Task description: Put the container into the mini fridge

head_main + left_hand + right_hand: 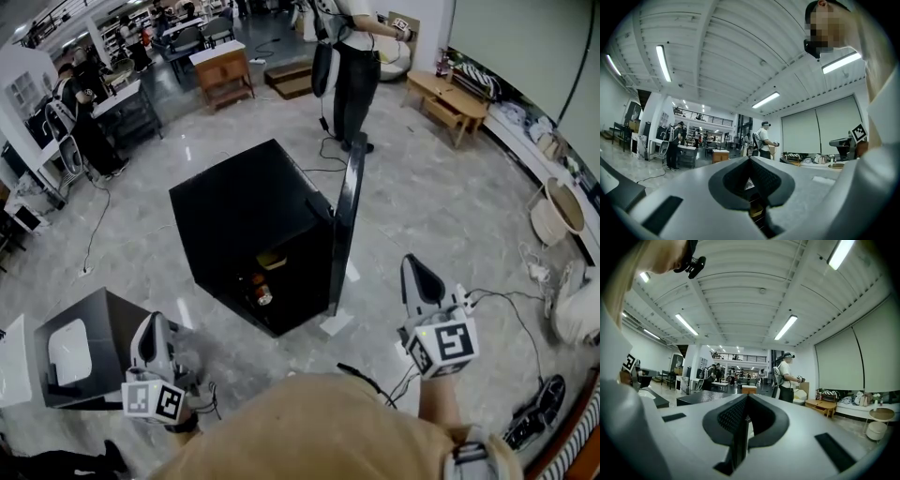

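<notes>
Two grippers in the lower frame of the head view, both empty. Left gripper (pixel 150 326), lower left: jaws pressed together, nothing between them. Right gripper (pixel 413 266), lower right: jaws also together at the tips, nothing held.

Black mini fridge (pixel 244 202) at frame centre on the pale stone floor (pixel 441 216), door (pixel 349 225) swung open to its right side. Yellowish container (pixel 272 261) lies on a shelf inside the fridge, well apart from both grippers. Small round jar-like item (pixel 263 297) sits just below it; its kind cannot be told.

Black box (pixel 98 323) at lower left, beside the left gripper, with a white rounded piece (pixel 69 352) on its face. Person (pixel 354 66) stands beyond the fridge, upper centre.
</notes>
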### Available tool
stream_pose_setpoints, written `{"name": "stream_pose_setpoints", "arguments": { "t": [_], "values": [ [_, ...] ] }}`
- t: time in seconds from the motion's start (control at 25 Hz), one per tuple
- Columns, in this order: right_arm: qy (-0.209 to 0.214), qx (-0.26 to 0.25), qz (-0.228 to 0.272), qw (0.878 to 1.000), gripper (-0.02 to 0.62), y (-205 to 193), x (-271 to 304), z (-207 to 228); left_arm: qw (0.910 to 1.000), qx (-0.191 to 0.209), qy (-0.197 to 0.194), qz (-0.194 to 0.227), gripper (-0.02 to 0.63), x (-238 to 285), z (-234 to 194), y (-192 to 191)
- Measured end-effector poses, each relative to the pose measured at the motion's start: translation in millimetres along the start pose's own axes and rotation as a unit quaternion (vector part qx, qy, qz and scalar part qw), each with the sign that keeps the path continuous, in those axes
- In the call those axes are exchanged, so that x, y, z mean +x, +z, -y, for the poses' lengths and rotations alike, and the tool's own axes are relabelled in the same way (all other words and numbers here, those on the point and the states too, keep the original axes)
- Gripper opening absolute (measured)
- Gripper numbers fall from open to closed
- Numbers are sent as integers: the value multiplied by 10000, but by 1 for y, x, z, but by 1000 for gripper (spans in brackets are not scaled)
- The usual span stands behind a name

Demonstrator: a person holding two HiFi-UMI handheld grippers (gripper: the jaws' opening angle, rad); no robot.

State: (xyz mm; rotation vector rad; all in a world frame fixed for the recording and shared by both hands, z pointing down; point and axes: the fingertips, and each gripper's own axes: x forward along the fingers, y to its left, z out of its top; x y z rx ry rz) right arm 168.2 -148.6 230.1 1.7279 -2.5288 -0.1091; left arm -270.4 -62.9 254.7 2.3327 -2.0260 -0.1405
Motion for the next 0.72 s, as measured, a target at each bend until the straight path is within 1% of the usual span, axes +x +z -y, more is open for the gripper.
{"name": "stream_pose_setpoints", "arguments": {
  "t": [0.32, 0.72],
  "values": [
    [20, 64, -6, 10000, 2, 1, 8, 5, 9999, -84, -77, -5, 2, 14, 6, -3],
    [-27, -33, -63, 10000, 2, 0, 13, 1, 9998, -126, -160, 28, 3, 24, 1, -7]
  ]
}}
